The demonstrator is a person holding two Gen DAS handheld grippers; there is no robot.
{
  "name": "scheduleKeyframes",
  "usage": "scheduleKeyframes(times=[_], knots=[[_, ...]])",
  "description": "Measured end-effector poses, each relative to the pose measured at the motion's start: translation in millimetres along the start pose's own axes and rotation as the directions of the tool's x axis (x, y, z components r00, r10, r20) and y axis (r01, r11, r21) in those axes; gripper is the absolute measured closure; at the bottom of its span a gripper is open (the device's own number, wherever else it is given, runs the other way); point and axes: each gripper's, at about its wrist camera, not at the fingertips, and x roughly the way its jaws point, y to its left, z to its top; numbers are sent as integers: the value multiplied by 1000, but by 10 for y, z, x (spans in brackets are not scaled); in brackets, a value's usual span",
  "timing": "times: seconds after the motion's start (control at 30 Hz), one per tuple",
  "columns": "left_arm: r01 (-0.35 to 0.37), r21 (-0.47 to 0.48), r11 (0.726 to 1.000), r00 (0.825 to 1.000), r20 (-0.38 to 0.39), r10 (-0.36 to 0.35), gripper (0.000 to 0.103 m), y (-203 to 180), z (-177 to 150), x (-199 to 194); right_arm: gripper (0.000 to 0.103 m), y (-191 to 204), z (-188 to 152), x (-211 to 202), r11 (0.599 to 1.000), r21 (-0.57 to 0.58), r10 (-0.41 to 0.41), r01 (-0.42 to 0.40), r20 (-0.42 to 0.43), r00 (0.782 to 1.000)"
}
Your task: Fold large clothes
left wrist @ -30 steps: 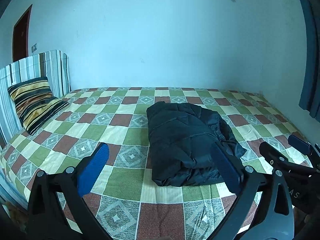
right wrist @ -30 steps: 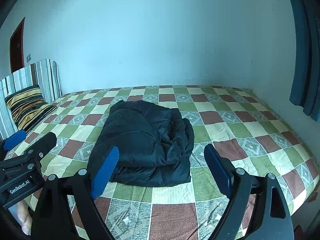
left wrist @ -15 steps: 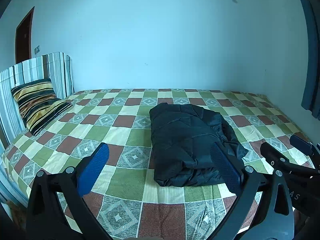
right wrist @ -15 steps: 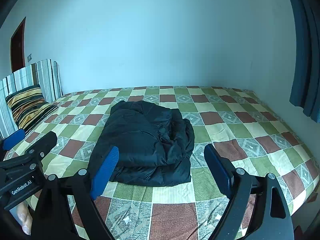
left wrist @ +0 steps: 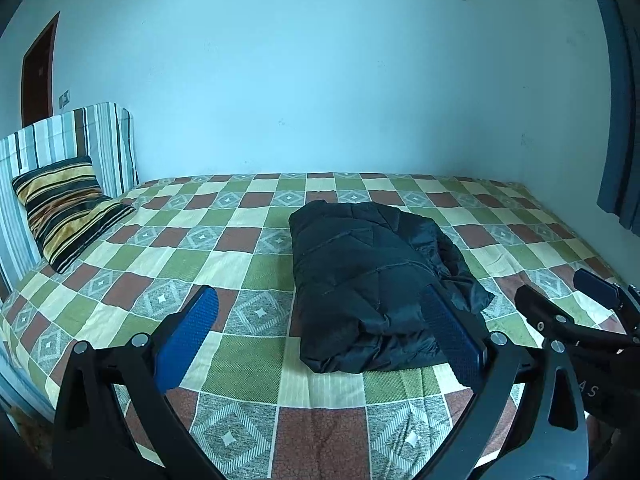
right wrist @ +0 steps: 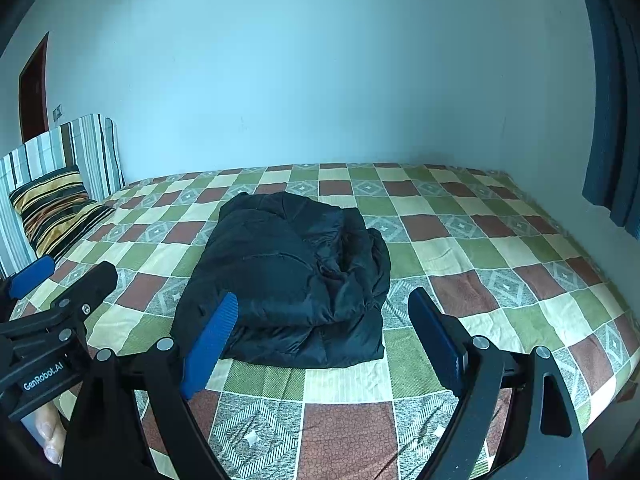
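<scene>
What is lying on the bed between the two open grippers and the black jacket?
Nothing visible. Only bare checkered bedspread lies between the black jacket and the left gripper and right gripper. The striped pillow sits far off to the left.

Left gripper (left wrist: pixel 320 304): has swung slightly right; the pillow (left wrist: pixel 64 210) and headboard (left wrist: pixel 68 148) sit further in from the left edge of its view than a second ago.
Jacket (left wrist: pixel 372 284): in the left view, shifted slightly right and lower.
Right gripper (right wrist: pixel 324 312): view barely shifted; the jacket sits marginally higher.
</scene>
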Motion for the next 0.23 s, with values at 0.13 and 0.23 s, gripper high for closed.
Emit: scheduleKeyframes(times=[0.13, 0.23], knots=[[-7, -31, 999, 998, -56, 5, 2, 135, -21, 210, 17, -94, -16, 92, 1000, 14, -16, 16, -12, 1000], [-30, -89, 996, 991, -129, 18, 2, 359, -90, 513, 17, -265, -41, 243, 998, 48, -38, 40, -45, 998]])
